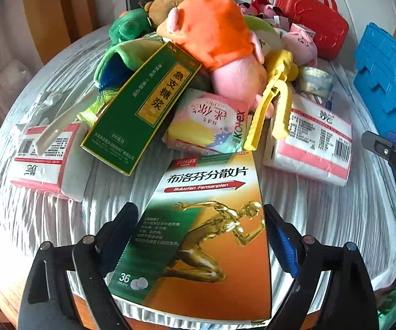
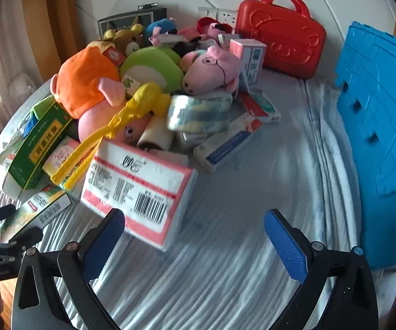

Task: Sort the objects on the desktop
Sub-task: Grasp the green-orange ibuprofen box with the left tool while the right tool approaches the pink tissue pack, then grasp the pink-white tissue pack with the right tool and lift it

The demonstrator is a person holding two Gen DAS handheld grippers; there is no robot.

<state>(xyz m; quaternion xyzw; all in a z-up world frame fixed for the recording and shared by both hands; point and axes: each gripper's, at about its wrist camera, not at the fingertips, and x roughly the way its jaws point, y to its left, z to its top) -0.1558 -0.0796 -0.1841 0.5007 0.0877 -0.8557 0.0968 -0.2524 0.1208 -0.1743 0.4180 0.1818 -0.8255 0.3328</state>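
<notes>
A green and orange tablet box with a golden runner on it lies between the fingers of my left gripper, and both pads press its long edges near the table's front edge. From the right wrist the same box shows in the left gripper at the lower left. My right gripper stands open over bare striped cloth, nothing between its fingers. A pink and white tissue pack lies just beyond its left finger.
The heap behind holds an orange and pink plush, a green syrup box, a Kotex pack, a yellow clamp and a second tissue pack. A red case stands at the back and a blue crate at the right.
</notes>
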